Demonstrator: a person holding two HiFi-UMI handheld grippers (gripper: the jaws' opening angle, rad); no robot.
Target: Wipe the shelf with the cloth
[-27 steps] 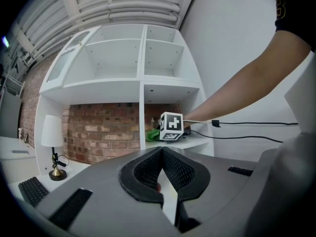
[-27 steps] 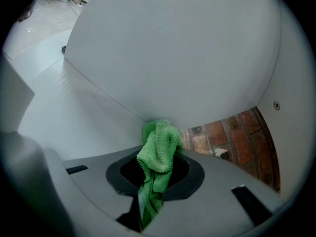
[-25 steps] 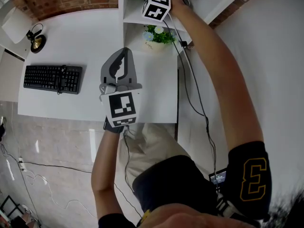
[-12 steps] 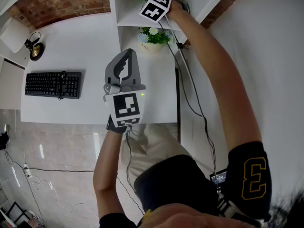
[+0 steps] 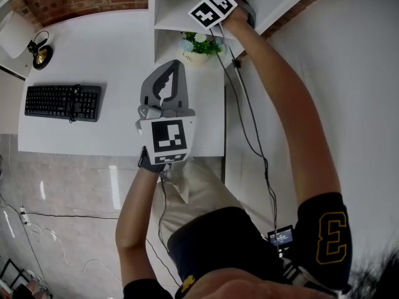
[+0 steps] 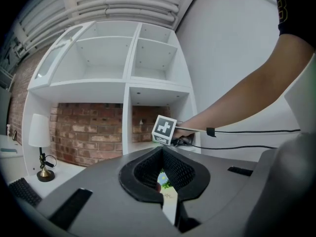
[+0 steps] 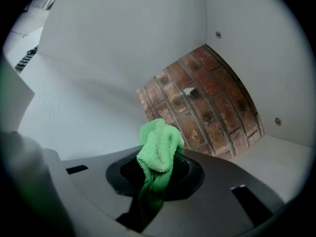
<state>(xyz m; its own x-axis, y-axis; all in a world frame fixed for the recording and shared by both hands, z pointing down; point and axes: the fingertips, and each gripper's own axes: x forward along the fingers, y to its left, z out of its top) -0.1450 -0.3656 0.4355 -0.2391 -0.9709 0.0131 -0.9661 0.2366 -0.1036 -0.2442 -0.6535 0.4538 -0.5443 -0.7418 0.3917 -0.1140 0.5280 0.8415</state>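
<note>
The white desk (image 5: 124, 61) below the shelf (image 5: 177, 8) carries keyboard (image 5: 62, 102), lamp (image 5: 40, 56) and potted plant (image 5: 198, 46).

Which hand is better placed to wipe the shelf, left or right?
Right. The right tool grips the green cloth inside the shelf; the left tool hangs shut and empty above the desk.

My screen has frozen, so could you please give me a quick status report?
Right gripper shut on cloth, inside the shelf. Left gripper shut, empty, above desk. Plant sits lower down, clear of the cloth.
</note>
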